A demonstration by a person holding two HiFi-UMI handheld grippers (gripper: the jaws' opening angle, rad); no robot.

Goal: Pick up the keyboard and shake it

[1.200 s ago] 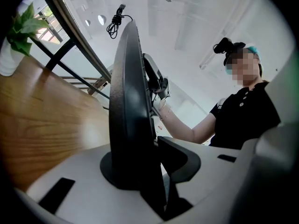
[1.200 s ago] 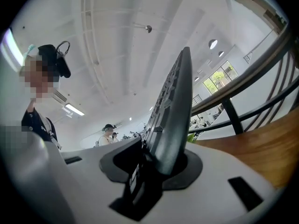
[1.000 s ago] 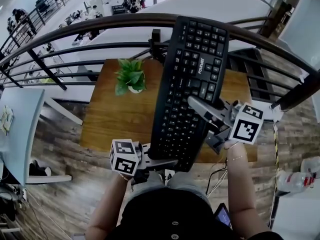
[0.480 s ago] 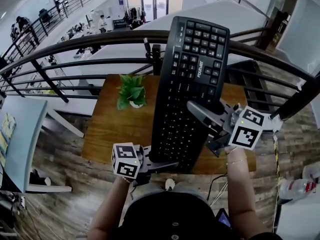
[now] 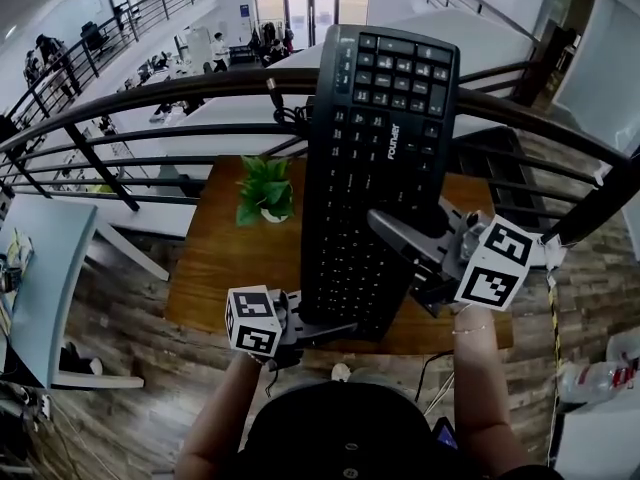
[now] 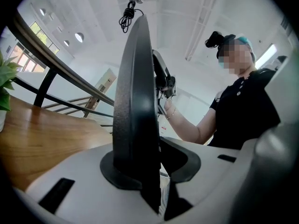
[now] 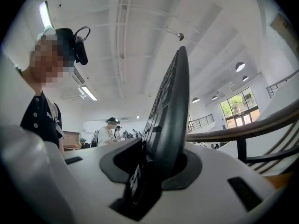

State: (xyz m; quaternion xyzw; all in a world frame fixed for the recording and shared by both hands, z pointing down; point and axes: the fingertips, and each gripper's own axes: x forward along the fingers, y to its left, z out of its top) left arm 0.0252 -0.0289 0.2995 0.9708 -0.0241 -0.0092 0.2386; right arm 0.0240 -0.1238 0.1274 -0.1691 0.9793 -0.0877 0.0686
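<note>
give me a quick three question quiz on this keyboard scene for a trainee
1. Of the left gripper and right gripper, which is shut on the black computer keyboard? A left only, B right only, C both.
2. True or false: the small green potted plant stands on the brown wooden table.
3. Fill in: the left gripper holds the keyboard end ___ the person.
Key: 1 C; 2 true; 3 nearest

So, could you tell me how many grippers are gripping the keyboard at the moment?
2. The left gripper clamps the near short end of the keyboard; the right gripper clamps its right long edge. Neither is hidden.
</note>
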